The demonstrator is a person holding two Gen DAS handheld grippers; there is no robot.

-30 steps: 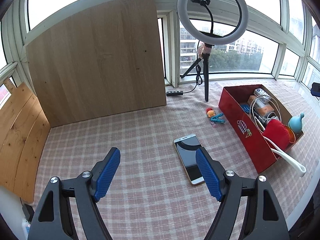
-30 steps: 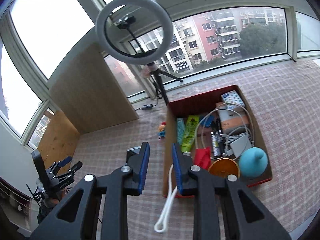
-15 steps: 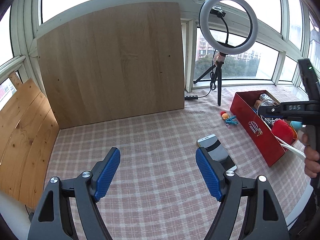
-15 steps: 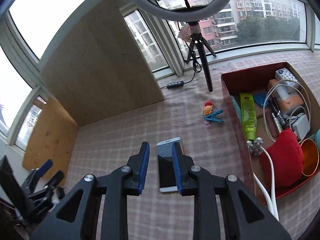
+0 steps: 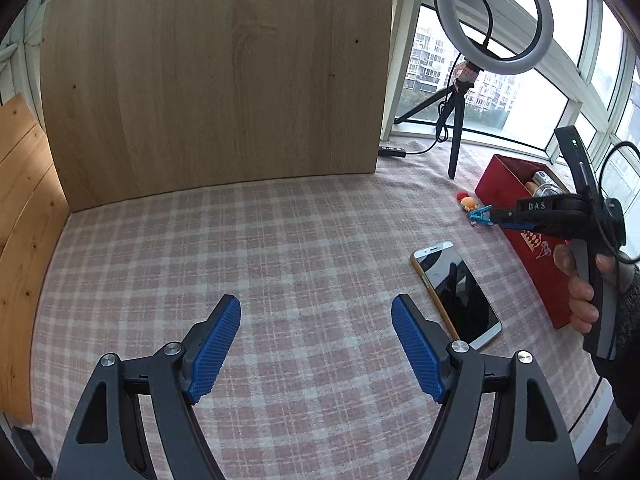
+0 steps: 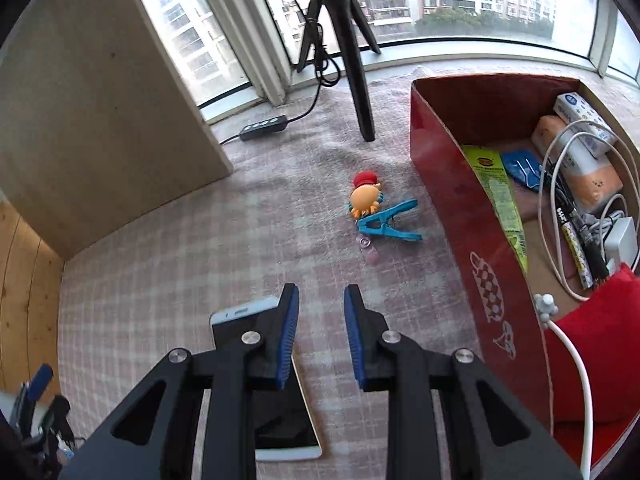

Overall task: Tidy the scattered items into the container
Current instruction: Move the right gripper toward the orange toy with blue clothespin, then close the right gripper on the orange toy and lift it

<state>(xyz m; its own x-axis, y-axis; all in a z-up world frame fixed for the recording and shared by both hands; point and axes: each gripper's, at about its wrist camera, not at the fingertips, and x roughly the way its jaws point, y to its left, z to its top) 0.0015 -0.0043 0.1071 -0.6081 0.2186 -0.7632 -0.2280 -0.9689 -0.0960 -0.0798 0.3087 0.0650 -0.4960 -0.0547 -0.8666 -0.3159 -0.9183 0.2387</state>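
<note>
A gold-edged phone lies screen up on the checked cloth, just right of my left gripper, which stands wide open over bare cloth. My right gripper hovers with a narrow gap and nothing between its pads; its left finger overlaps the phone below it. Ahead of it lie an orange toy and a blue clothes peg, close to the red box. In the left wrist view a hand holds the right gripper above the red box, near the peg.
The box holds several items: a white cable, a red cloth, packets and pens. A ring light tripod and its cable switch stand behind. A wooden board leans at the back left.
Both grippers came down closer to the cloth. The right one swung left from above the box to above the phone and toy, and it entered the left wrist view.
</note>
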